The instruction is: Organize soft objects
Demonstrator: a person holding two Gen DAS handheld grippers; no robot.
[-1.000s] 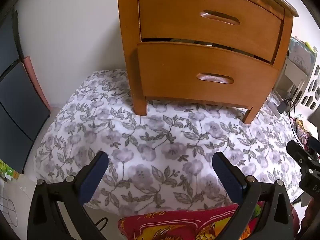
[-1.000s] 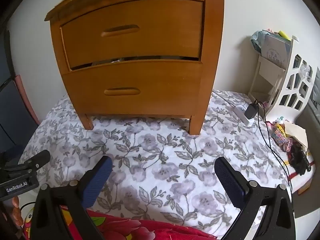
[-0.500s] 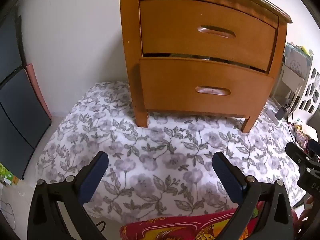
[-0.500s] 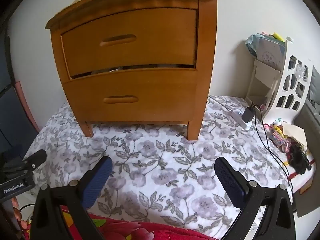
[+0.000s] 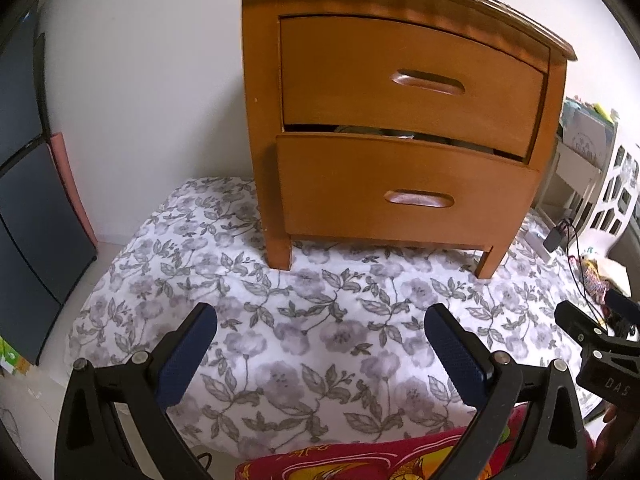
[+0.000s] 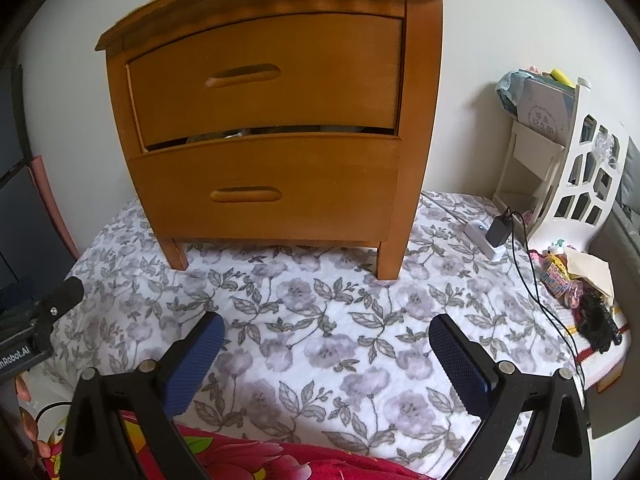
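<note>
Bedding first: the floral quilt point(image 5: 320, 340) covers the bed and carries the wooden nightstand point(image 5: 400, 140), which now sits lower and smaller in both views than a second ago, its top edge fully inside the frame. Both cameras have therefore pulled back and tilted up. Nothing on the bed has shifted.

Judgement for the task: this is a withdrawal or repositioning, not a grasp. No soft object is yet in hand.

Red patterned fabric point(image 5: 360, 464), the probable soft object to organize, lies at the near edge of the quilt, beneath and behind both claws, touching neither.

Left claw point(image 5: 320, 354) stands wide open and empty above the quilt. Right claw point(image 6: 326, 360) is likewise spread wide and holds nothing.

View differences:
- Left wrist view shows the dark panels point(image 5: 24, 200) at the left wall and the right claw's body at its right edge.
- Right wrist view alone shows the white cut-out shelf point(image 6: 580, 184), the charger point(image 6: 498, 232) with its cable, and the small trinkets point(image 6: 568, 280) at the bed's right edge.
- Right wrist view also shows fingertips point(image 6: 24, 390) of the person's left hand under the left claw's body.
- Both views show items in the gap above the lower drawer point(image 6: 272, 192); they are too obscured to identify.
</note>
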